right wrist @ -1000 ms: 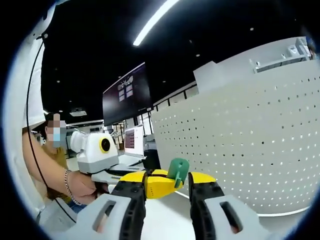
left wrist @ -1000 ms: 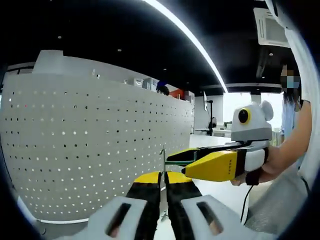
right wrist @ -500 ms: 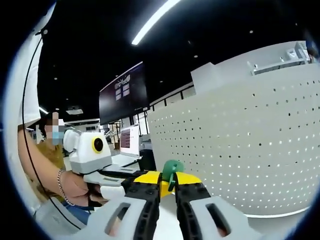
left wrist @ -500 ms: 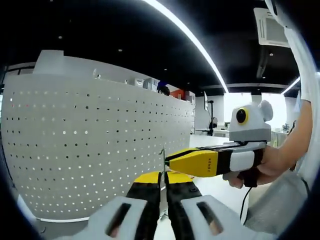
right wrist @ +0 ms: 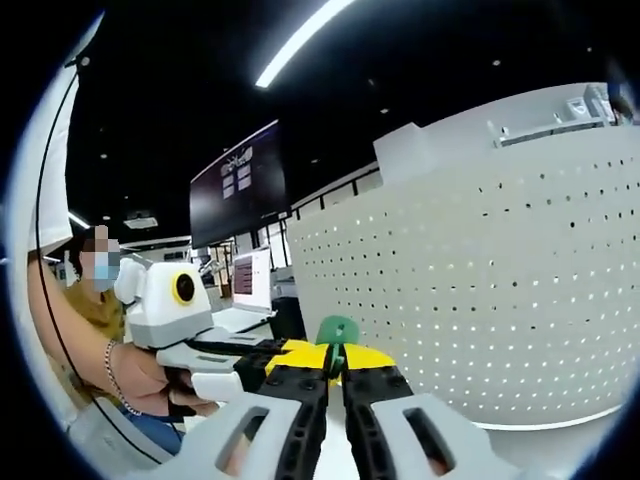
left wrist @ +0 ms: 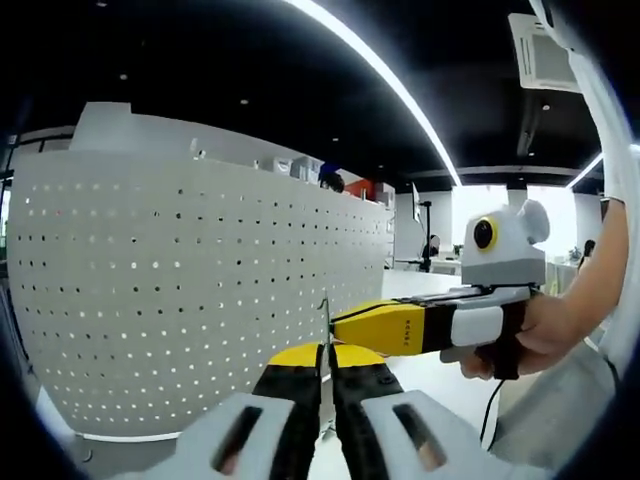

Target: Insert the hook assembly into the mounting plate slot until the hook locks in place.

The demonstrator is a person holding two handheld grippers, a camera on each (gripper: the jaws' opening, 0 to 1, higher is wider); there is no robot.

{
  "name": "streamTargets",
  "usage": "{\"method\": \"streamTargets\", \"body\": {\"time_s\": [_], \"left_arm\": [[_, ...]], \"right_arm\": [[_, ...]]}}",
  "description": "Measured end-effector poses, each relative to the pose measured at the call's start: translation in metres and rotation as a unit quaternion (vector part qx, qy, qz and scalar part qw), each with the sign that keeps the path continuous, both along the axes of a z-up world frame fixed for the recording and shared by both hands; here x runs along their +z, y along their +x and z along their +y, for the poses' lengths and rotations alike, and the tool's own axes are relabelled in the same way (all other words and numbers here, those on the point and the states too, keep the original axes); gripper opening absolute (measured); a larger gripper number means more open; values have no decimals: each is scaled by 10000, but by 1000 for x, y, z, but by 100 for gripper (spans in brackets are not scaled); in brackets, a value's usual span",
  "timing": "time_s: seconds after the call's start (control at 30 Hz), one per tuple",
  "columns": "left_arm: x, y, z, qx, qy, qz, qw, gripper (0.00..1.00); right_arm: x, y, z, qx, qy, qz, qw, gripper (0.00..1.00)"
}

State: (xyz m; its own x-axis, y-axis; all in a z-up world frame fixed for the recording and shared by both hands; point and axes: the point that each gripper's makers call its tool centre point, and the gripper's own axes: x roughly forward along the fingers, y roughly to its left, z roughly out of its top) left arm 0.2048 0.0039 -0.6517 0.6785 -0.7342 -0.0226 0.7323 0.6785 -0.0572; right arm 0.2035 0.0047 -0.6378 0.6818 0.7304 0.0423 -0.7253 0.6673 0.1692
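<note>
The hook assembly [right wrist: 337,331] shows in the right gripper view as a small green piece with a rounded top, standing up between the tips of the right gripper [right wrist: 334,368], whose black, yellow-tipped jaws are drawn together and clamp on it; in the left gripper view a thin metal plate seen edge-on, the mounting plate [left wrist: 325,325], rises as a narrow vertical sliver from between the jaws of the left gripper [left wrist: 326,372], which are closed tight upon it; the right gripper [left wrist: 385,327] comes into that view from the right, its yellow tips reaching to the plate's edge, so that the green piece itself is hidden there and whether it sits in a slot cannot be told; likewise the left gripper [right wrist: 250,362] enters the right gripper view from the left, its tips meeting the right gripper's own just beside the hook; a hand [left wrist: 545,335] holds the right gripper's handle, and a hand [right wrist: 150,375] with a bracelet at the wrist holds the left one; beyond both stands a large white pegboard wall [left wrist: 180,290], curved by the lens and dotted with small holes; above runs a long ceiling light [left wrist: 375,70] across a dark ceiling, and a dark screen [right wrist: 235,185] hangs behind the left gripper.
</note>
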Motion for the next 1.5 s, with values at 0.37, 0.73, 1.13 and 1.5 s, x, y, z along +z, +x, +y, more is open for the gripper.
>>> {"method": "streamTargets", "body": {"time_s": [0.37,0.73,1.13,1.5], "left_arm": [[1,1,-2,16,-63,34,10000,2],[3,2,-2,7,-84,22,10000,2],[-1,5,-1,124,-102,256,9995,15],[-19,10,0,232,123,541,9982,69]], "right_arm": [[3,1,-2,-69,121,139,9998,1],[6,0,-2,-82,42,49,9999,0],[7,-3,-1,-39,3,94,9999,0],[5,-3,-1,-45,-4,118,9999,0]]}}
